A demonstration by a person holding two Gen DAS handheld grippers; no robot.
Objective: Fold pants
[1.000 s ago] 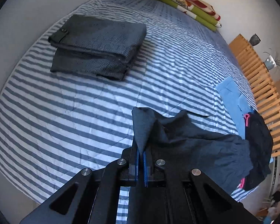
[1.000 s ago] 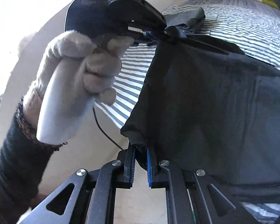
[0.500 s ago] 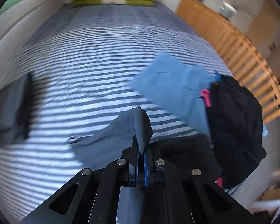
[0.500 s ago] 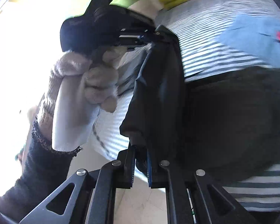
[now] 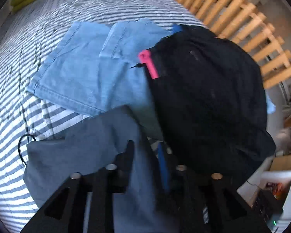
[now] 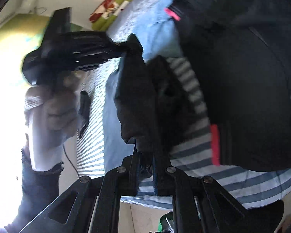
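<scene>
Daylight glare burns out the left edge of the right wrist view. Both views motion-blurred, fisheye-bent at rims; dark clothing (image 5: 209, 104) swallows detail.

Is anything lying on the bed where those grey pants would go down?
Yes. Light blue jeans and a black garment with pink trim lie on the striped sheet just beyond the grey pants. Bare sheet shows only to the left. The left gripper is opening its jaws around the grey cloth; the right gripper grips it.

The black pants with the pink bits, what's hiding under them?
Under the black pants lie light blue jeans, spread on the striped bedsheet. How much of the jeans continues beneath them is covered.
</scene>
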